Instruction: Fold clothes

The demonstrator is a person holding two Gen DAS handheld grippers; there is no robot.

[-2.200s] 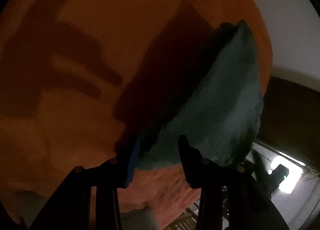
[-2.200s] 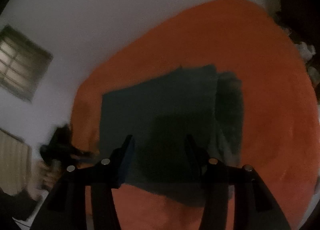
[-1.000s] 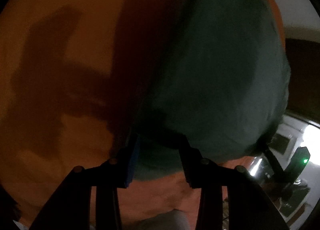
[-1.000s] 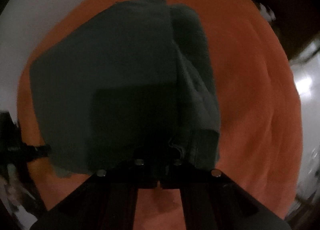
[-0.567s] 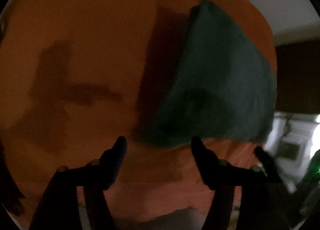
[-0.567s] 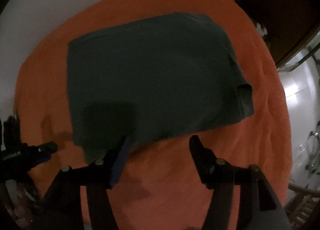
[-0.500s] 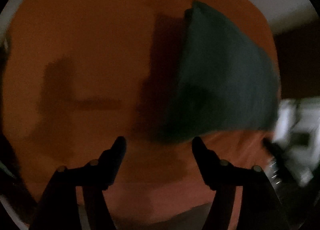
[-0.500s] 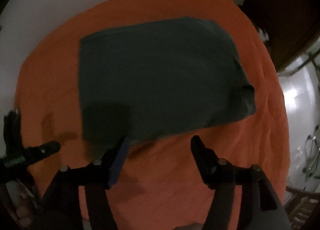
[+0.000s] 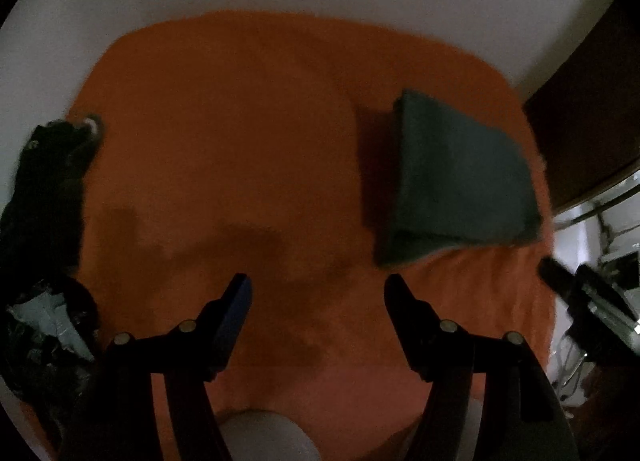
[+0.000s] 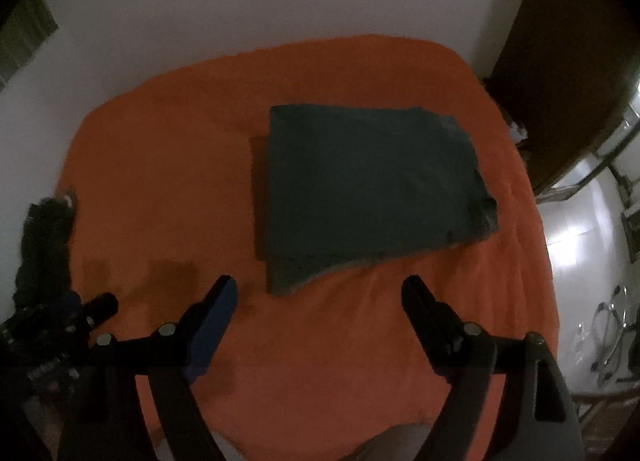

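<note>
- A heap of dark clothes (image 9: pixel 48 181) lies at the left edge of the orange bedspread (image 9: pixel 240 149); it was outside both views a second ago.
- The left gripper (image 9: pixel 318 289) hangs above bare bedspread, its jaws spread with nothing between them — a second ago they stood narrower with the cloth's edge between them.
- One garment, a folded dark-green cloth (image 10: pixel 368 189), lies flat toward the right side of the bedspread, now clear of both grippers and smaller in view.
- The right gripper (image 10: pixel 320 293) — pressed together on the cloth's edge a second ago — has just been opening and now stands wide and empty, the cloth's near corner just beyond its fingertips.
- Count: two grippers, one folded cloth, one dark heap.
</note>
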